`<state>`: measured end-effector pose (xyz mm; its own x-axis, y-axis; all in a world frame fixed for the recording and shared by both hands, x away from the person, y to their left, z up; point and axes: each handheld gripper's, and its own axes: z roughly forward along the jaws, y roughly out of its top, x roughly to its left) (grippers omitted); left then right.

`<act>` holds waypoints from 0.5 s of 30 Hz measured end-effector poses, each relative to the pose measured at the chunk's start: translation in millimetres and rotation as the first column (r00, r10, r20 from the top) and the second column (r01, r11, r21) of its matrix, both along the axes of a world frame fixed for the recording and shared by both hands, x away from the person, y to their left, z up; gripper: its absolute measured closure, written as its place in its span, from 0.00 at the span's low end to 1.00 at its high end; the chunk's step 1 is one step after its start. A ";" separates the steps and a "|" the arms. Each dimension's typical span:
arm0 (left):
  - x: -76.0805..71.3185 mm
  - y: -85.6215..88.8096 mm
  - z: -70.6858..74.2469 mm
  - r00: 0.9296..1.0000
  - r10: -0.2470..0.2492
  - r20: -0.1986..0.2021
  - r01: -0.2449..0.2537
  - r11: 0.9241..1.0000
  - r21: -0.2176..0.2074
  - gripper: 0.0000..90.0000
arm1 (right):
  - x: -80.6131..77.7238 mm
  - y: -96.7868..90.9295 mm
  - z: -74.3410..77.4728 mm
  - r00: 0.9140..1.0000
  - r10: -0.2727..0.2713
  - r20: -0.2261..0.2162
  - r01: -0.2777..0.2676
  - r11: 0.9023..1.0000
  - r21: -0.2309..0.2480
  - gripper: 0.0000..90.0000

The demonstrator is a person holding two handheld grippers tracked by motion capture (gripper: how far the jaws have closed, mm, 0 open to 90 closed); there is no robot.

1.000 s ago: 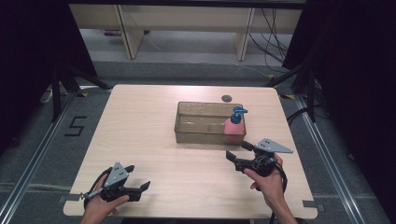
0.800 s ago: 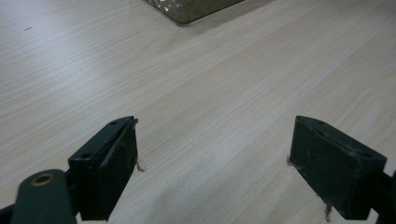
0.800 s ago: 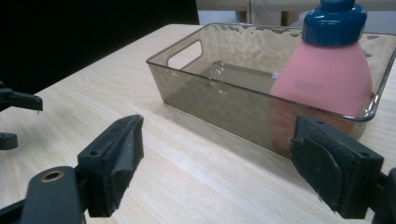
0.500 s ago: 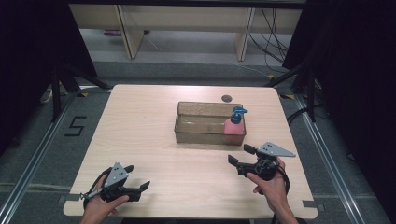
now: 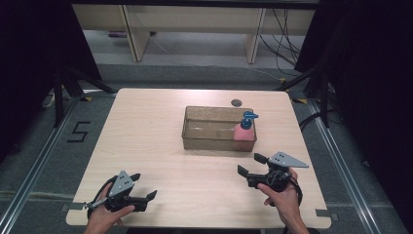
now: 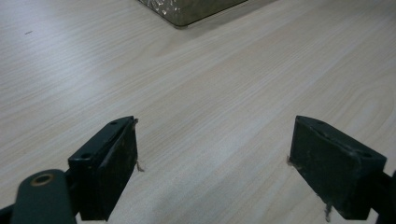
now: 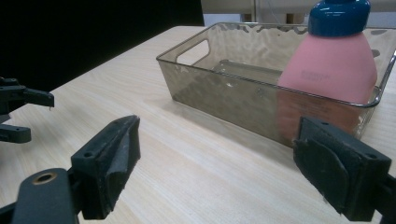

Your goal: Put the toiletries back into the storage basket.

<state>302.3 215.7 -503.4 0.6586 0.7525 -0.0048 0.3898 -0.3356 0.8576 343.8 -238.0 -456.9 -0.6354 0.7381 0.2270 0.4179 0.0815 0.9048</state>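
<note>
Pink bottle (image 5: 243, 131) with its blue cap stood upright at the right end of the clear bin (image 5: 195, 131) on the desk (image 5: 146, 141). My right gripper (image 5: 253, 165) sat just short of it, fingers just spread wide with nothing between them. That gripper's own view showed the bin's handle cutout. My left gripper (image 5: 144, 187) rested near the desk's front edge, fingers open and empty; its view caught what seemed the bin's corner.

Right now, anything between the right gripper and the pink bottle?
Bare tabletop, then the near wall of the clear bin holding the pink bottle. Right gripper view shows it; its jaws, just opening, hold nothing.
</note>
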 end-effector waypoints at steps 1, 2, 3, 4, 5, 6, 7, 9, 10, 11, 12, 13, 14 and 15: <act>0.1 0.1 0.1 1.000 0.000 0.000 0.000 1.000 -0.002 0.17 | 0.6 -0.6 -0.8 1.000 0.000 0.010 0.000 1.000 -0.009 0.17; 0.2 0.3 0.0 1.000 0.001 0.000 -0.001 1.000 -0.002 0.17 | -2.7 0.7 0.1 1.000 -0.010 -0.022 0.011 1.000 0.012 0.17; 0.2 0.4 0.0 1.000 0.001 0.001 -0.001 1.000 -0.001 0.17 | -1.4 -1.0 -0.4 1.000 -0.005 0.004 0.005 1.000 -0.005 0.17; 0.2 0.4 0.0 1.000 0.001 0.001 -0.001 1.000 -0.001 0.17 | -1.7 -3.4 0.4 1.000 -0.004 0.011 0.004 0.999 -0.037 0.17; 0.1 0.3 0.0 1.000 0.000 0.001 0.000 1.000 -0.001 0.17 | -3.4 -1.2 -0.3 1.000 -0.008 -0.007 0.008 1.000 -0.004 0.17; 0.1 0.2 0.0 1.000 0.000 0.001 0.000 1.000 -0.001 0.17 | -3.5 -2.6 -0.2 1.000 -0.010 0.000 0.010 1.000 -0.019 0.17; 0.1 0.1 0.0 1.000 -0.001 0.001 0.001 1.000 0.001 0.17 | -3.0 -2.6 -1.1 1.000 -0.002 0.013 0.002 1.000 -0.009 0.17; 0.3 0.0 -0.2 1.000 -0.003 0.002 0.003 1.000 -0.002 0.17 | -4.3 -2.8 -1.7 1.000 -0.002 0.004 0.002 1.000 0.004 0.17; 0.1 0.1 0.0 1.000 0.000 0.002 0.000 1.000 0.001 0.17 | -5.1 -3.2 -1.5 1.000 -0.005 0.005 0.005 1.000 -0.005 0.17; 0.2 0.3 0.0 1.000 0.000 0.001 0.000 1.000 0.001 0.17 | -5.5 -4.0 -1.5 1.000 0.001 0.009 -0.001 1.000 0.002 0.17; 0.2 0.2 0.0 1.000 0.001 0.001 -0.001 1.000 -0.001 0.17 | -6.0 -4.0 -2.1 1.000 -0.014 0.007 0.014 1.000 0.001 0.17; 0.2 0.3 -0.1 1.000 0.000 0.002 0.000 1.000 0.001 0.17 | -7.9 -3.0 -2.0 1.000 -0.009 -0.006 0.009 1.000 0.021 0.17; 0.1 0.1 -0.1 1.000 0.000 0.002 0.000 1.000 0.001 0.17 | -7.0 -4.3 -2.7 1.000 -0.007 0.016 0.006 1.000 0.008 0.17; 0.3 -0.1 -0.5 1.000 -0.003 0.004 0.003 1.000 -0.004 0.17 | -9.1 -4.2 -2.2 1.000 -0.010 -0.007 0.010 1.000 0.015 0.17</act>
<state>302.6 215.6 -503.9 0.6612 0.7502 -0.0053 0.3850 -0.3333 0.8606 334.8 -242.2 -459.1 -0.6265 0.7408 0.2423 0.4245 0.0636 0.9032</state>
